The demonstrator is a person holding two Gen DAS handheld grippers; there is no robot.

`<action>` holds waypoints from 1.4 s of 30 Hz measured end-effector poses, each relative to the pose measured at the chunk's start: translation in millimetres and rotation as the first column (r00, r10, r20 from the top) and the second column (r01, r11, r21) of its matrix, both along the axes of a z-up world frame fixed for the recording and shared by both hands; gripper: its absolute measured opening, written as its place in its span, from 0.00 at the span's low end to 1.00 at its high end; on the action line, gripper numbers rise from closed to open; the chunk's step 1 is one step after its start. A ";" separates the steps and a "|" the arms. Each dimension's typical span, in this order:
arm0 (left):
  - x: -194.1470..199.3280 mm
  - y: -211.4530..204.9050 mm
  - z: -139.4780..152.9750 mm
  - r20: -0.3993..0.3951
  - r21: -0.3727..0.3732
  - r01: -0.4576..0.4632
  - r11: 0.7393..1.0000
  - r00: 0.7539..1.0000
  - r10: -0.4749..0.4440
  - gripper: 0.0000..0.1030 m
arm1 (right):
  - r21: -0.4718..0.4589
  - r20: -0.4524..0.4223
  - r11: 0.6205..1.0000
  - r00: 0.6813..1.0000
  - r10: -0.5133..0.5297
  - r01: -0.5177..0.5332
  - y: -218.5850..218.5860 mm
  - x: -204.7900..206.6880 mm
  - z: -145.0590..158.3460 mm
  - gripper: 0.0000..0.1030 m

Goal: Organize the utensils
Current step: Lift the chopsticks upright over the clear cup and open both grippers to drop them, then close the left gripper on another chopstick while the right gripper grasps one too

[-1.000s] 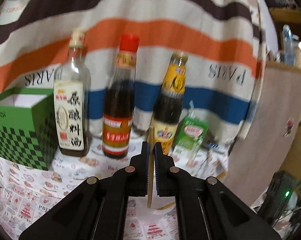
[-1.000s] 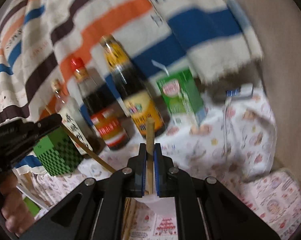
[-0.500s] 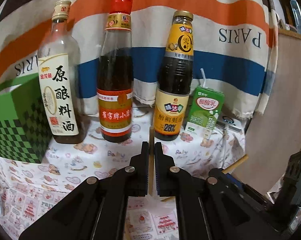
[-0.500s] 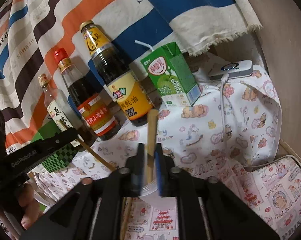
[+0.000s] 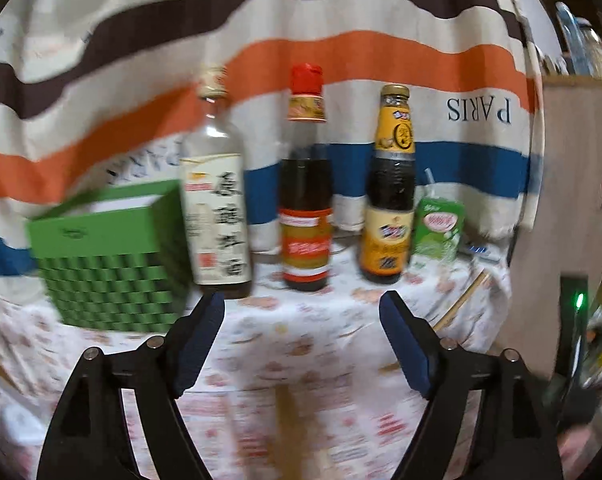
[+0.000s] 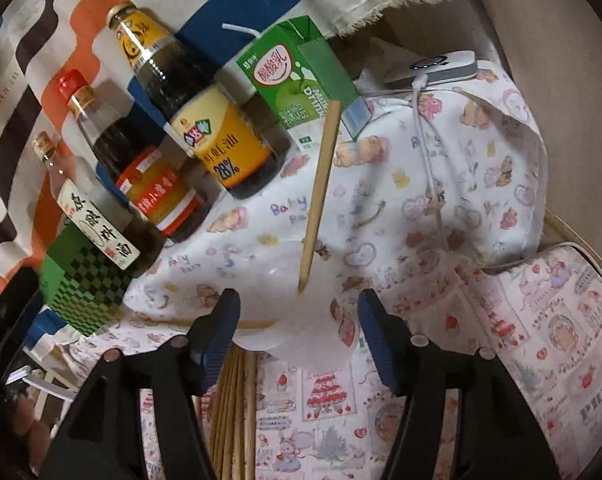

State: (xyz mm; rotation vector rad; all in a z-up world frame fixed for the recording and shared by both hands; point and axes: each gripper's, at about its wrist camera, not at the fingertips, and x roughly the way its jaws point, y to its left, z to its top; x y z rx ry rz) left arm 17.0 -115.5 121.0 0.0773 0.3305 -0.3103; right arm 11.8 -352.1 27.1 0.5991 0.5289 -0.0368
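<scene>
In the right wrist view a wooden chopstick point(image 6: 319, 192) stands tilted in a clear plastic cup point(image 6: 301, 332) just ahead of my open, empty right gripper point(image 6: 299, 320). A second chopstick point(image 6: 237, 325) lies across the cup's left rim. Several more chopsticks point(image 6: 233, 408) lie bundled on the cloth below the gripper. In the left wrist view my left gripper point(image 5: 301, 328) is open and empty above the patterned tablecloth point(image 5: 301, 344). A chopstick point(image 5: 461, 302) shows at the table's right edge.
Three sauce bottles point(image 5: 305, 184) stand in a row at the back, with a green checkered box point(image 5: 109, 256) to their left and a green drink carton point(image 6: 301, 76) to their right. A white device with a cable point(image 6: 433, 68) lies at the right. A striped cloth hangs behind.
Both grippers opened and let go of their chopsticks. The right one's chopstick now stands in the cup. The left gripper pulled back and up from the bottles.
</scene>
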 end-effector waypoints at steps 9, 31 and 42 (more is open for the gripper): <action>-14.0 72.4 -40.6 -0.056 -0.049 -0.094 0.994 0.994 0.092 0.81 | -0.158 0.094 0.986 0.994 0.064 -0.048 41.3 -29.7 26.0 0.58; 25.5 65.3 -172.7 -0.576 0.146 -0.094 0.985 0.802 0.161 0.77 | -0.352 -0.189 0.902 0.963 0.193 -0.250 117.5 -10.5 -33.6 0.60; 14.0 39.9 -178.5 -0.609 0.160 0.037 0.986 0.790 0.069 0.31 | -0.345 -0.203 0.917 0.970 0.133 -0.198 105.6 -2.9 -37.6 0.60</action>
